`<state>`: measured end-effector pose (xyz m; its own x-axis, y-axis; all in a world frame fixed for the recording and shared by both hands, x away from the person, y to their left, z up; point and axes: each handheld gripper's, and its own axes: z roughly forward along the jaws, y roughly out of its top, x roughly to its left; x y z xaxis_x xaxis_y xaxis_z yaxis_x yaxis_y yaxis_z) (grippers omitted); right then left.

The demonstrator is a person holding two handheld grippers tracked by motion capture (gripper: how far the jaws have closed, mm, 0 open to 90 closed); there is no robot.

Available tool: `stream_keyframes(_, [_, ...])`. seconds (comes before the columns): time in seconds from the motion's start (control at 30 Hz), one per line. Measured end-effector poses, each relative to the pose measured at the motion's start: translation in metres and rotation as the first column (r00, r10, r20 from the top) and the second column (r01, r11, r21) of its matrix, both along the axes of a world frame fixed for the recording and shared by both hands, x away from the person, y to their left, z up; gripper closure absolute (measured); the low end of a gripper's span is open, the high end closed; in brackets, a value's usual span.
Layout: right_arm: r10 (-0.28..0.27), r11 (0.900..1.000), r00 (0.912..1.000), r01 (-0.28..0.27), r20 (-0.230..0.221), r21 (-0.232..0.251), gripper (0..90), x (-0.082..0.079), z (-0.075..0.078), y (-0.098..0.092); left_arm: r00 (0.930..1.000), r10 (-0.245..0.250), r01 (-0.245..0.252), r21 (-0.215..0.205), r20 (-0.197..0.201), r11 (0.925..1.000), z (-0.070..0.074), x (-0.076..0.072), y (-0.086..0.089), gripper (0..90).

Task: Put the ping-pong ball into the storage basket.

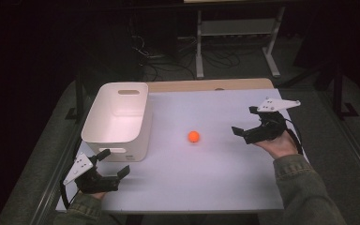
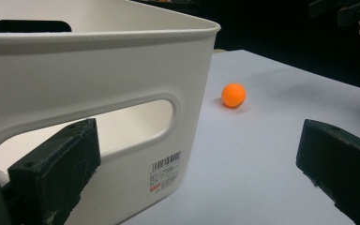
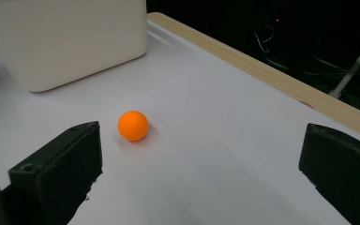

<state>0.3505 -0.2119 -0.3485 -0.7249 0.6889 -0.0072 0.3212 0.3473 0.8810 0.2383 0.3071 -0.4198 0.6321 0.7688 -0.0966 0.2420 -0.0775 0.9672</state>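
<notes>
Orange ball [image 1: 193, 136] sits on the white table [image 1: 215, 178], just off the white bin's [image 1: 117, 117] right side, nothing touching it. Right gripper [image 1: 246, 123] is on the far side of the ball from the bin, jaws spread wide, nothing betw. them, pointed toward the ball. Left gripper [image 1: 115, 164] is at the bin's near corner, jaws also wide apart & holding nothing, one jaw close in front of the bin's handle slot; can't tell if it touches.

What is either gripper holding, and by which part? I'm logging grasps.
Nothing. Both the left gripper and right gripper are open; the orange ball lies untouched on the table.
</notes>
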Motion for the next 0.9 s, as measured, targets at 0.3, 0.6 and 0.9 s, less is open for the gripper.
stream_keyframes(0.3, [0.016,1.000,0.9998,-0.016,-0.013,-0.016,0.0,0.008,0.001,0.008,1.0000,-0.002,0.002,0.001,0.000,1.0000,0.000,0.000,0.000,0.0])
stream_keyframes(0.6, [0.039,0.998,0.9989,-0.041,-0.027,-0.039,0.0,0.017,0.003,0.019,1.0000,-0.001,0.001,0.000,0.000,1.0000,0.000,0.000,0.000,0.0])
stream_keyframes(0.9, [0.059,0.997,0.9974,-0.061,-0.042,-0.055,0.0,0.024,0.002,0.029,1.0000,-0.002,0.002,0.000,-0.001,1.0000,0.000,0.000,0.000,0.0])
